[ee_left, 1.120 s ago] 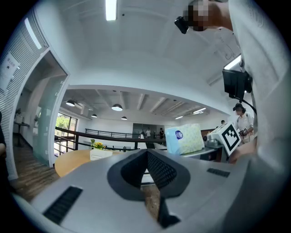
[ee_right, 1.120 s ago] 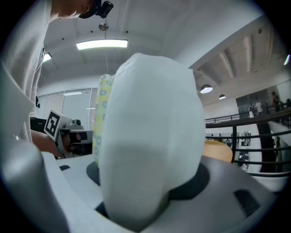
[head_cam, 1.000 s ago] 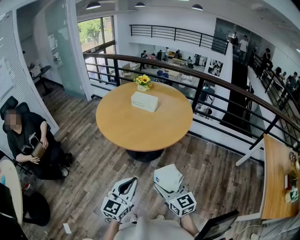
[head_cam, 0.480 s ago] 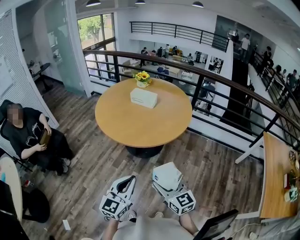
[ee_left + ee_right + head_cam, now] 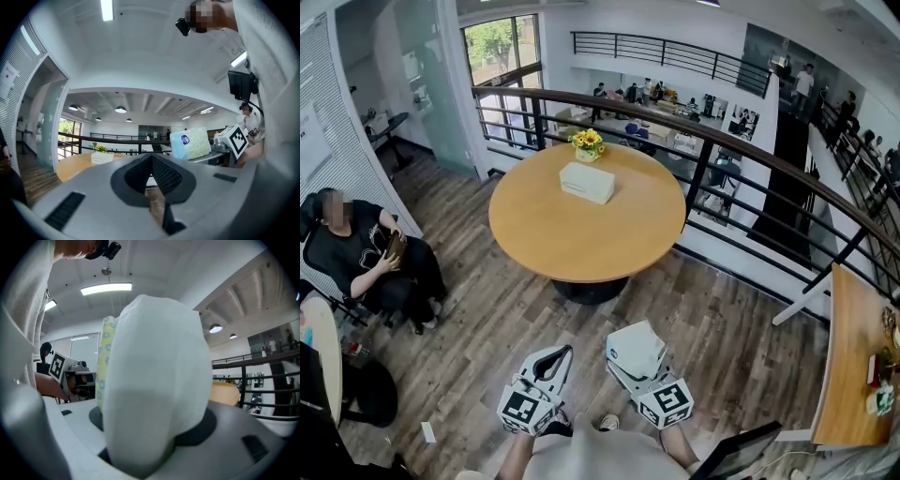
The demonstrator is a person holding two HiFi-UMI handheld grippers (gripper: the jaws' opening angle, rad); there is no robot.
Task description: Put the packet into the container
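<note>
My right gripper [image 5: 637, 364] is shut on a white tissue packet [image 5: 635, 348] with a pale patterned side, held low over the wood floor. In the right gripper view the packet [image 5: 154, 390] fills the space between the jaws. The left gripper [image 5: 562, 354] hangs beside it with its tips together and nothing held. In the left gripper view the packet [image 5: 189, 144] shows to the right. The container, a white box [image 5: 587, 182], lies on the far part of the round wooden table [image 5: 581, 244], well ahead of both grippers. That box [image 5: 102, 158] looks small in the left gripper view.
A pot of yellow flowers [image 5: 587, 142] stands behind the box. A curved black railing [image 5: 712, 150] runs past the table's far side. A person in black [image 5: 366, 262] sits at the left. Another wooden table [image 5: 853, 356] lies at the right edge.
The view has crept towards the round table. Both grippers keep their stance, the packet still in the right one. The seated person has shifted a little.
</note>
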